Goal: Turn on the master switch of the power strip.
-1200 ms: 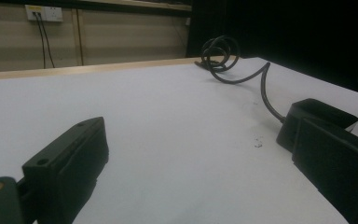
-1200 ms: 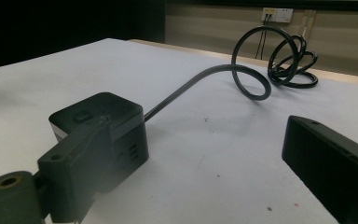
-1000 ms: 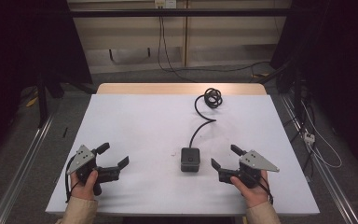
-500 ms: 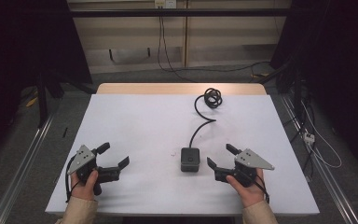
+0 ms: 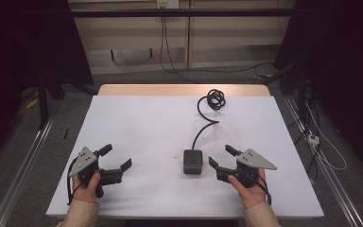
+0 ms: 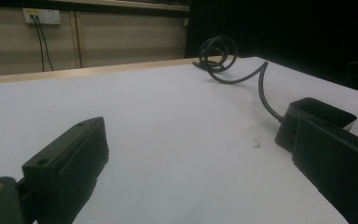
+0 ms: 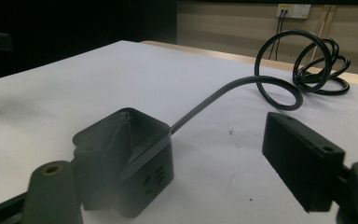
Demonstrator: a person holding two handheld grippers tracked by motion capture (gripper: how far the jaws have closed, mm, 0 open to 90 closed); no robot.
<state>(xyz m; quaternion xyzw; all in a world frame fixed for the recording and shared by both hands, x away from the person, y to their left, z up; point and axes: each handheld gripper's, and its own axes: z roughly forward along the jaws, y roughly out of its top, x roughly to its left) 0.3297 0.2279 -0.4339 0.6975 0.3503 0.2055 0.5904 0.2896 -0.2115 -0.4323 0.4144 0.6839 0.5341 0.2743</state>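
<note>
A small black power cube (image 5: 192,161) lies on the white table (image 5: 137,118), and its black cable (image 5: 203,127) runs back to a coil (image 5: 215,99). My right gripper (image 5: 220,156) rests just right of the cube with its jaws open. They have just been closing, with nothing between them. In the right gripper view the cube (image 7: 142,154) stands in front of the left jaw of my right gripper (image 7: 196,154). My left gripper (image 5: 116,157) is open at the near left, well apart from the cube. In its own view my left gripper (image 6: 200,154) faces the cube (image 6: 314,109) and the coil (image 6: 219,51).
A wooden strip (image 5: 179,90) edges the table's far side. Metal rails (image 5: 23,161) run along the floor on both sides. Cables (image 5: 321,146) lie on the floor at the right. A wall socket (image 7: 293,9) sits on the back wall.
My right gripper has shifted a little left, closer to the cube, and its jaws stand narrower. The left gripper, the cube and the cable have stayed put.
</note>
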